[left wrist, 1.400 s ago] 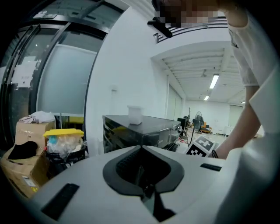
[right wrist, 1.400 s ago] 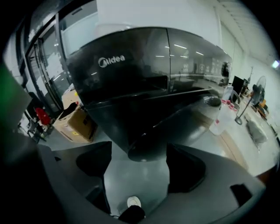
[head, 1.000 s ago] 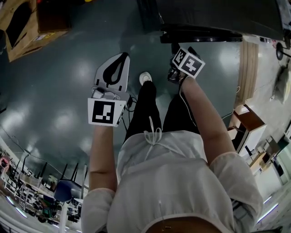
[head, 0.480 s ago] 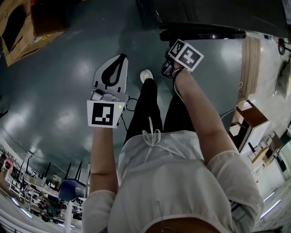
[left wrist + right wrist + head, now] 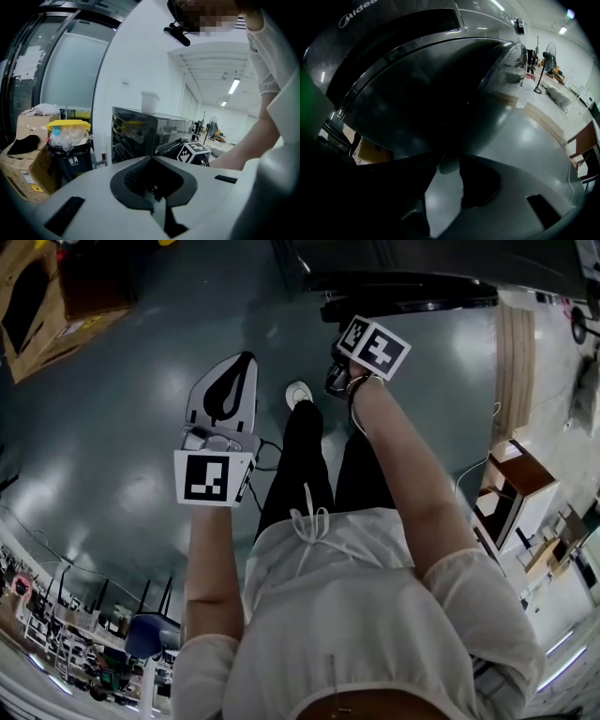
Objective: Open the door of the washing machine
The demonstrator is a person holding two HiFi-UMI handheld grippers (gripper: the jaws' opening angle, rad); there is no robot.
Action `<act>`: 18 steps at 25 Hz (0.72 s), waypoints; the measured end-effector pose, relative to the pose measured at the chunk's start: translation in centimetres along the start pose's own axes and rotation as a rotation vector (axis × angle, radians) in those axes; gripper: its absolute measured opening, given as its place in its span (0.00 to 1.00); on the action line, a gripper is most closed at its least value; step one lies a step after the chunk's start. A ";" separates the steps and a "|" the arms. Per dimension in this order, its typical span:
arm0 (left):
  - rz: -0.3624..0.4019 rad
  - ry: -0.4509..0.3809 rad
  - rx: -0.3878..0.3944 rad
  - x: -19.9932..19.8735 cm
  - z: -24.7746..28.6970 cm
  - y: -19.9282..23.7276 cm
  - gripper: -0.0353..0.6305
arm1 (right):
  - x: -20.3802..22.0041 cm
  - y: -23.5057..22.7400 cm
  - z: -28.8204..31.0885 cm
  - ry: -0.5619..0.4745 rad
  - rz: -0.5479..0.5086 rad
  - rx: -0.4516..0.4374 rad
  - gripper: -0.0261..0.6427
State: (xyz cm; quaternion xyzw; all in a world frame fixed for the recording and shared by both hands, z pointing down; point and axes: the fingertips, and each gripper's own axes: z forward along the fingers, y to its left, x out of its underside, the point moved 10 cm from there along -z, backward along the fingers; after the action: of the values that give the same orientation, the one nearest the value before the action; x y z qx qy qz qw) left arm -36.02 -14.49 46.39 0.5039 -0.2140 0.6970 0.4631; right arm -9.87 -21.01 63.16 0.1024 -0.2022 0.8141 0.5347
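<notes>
My right tongs (image 5: pixel 451 163) point steeply down at the front of the dark washing machine (image 5: pixel 393 21). Its round door (image 5: pixel 422 103) bulges out and fills most of the right gripper view. The jaws are narrow and closing. Their tips reach the door's lower edge, where a small pale rounded piece (image 5: pixel 445 166) sits between them and touches both tips, so I read them as gripping the door there. That view is dark, and I cannot tell whether the door has come off its seat at all. In the head view the marker cube (image 5: pixel 375 345) on these tongs sits just below the machine's dark front edge, with my forearm running back from it. My left tongs (image 5: pixel 151 158) are held well apart from the machine, out over the grey floor (image 5: pixel 112 427). Their jaws are pressed together at the tips with nothing between them. Past them in the left gripper view stand a black bin with a yellow lid (image 5: pixel 69 136) and a cardboard box (image 5: pixel 23 168). A white shoe (image 5: pixel 298 395) rests on the floor between the two tongs.
</notes>
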 end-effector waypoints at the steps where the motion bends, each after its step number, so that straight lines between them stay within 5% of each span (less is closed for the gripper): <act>1: 0.000 0.003 -0.003 0.2 -0.3 0.0 0.09 | 0.3 0.0 0.0 0.004 -0.003 0.003 0.28; 18: -0.033 -0.056 -0.022 3.1 -2.1 -10.6 0.09 | 5.3 -9.2 -4.3 0.117 -0.065 -0.071 0.24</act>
State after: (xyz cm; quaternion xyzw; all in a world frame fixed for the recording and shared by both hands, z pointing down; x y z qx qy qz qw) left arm -28.14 -6.41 46.54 0.5218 -0.2261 0.6724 0.4738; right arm -3.45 -11.51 63.38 0.0421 -0.1961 0.7931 0.5751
